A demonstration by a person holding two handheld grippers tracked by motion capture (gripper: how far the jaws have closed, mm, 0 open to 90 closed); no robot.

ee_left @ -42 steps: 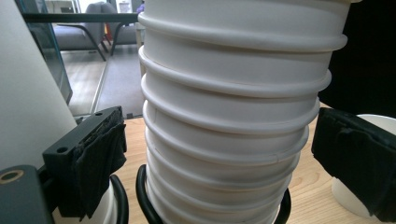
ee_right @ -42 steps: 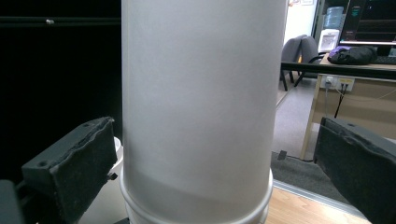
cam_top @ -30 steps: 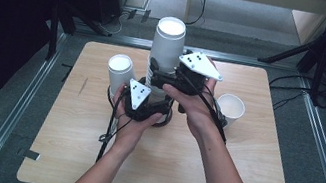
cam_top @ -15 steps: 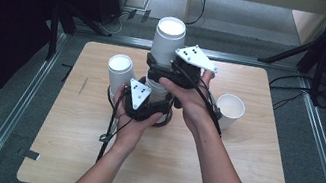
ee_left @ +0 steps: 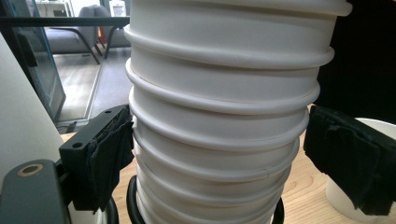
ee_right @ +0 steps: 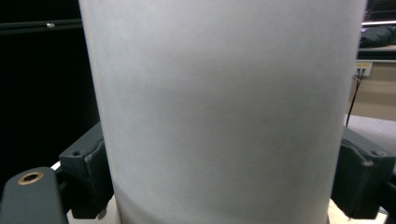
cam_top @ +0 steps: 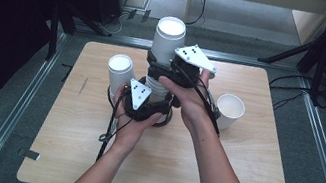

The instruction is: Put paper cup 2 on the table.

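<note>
Cups are flanking the ribbed white paper stack [cam_top: 159, 78] on the wooden tabletop [cam_top: 241, 156]: one [cam_top: 119, 71] left, another [cam_top: 229, 111] right. Left gripper [cam_top: 149, 112] jaws are clamping its lower rims; right gripper [cam_top: 168, 67] jaws are gripping its smooth top.

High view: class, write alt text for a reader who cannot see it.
A person's two hands hold grippers around a tall stack of white paper cups at the middle of a wooden table, the right gripper higher than the left gripper. One single cup stands left of the stack, another right.

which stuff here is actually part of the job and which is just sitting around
In use:
- tall stack of paper cups
- left gripper, low on the stack
- right gripper, higher up

Sitting around:
- upside-down cup
- upright cup
- table
</note>
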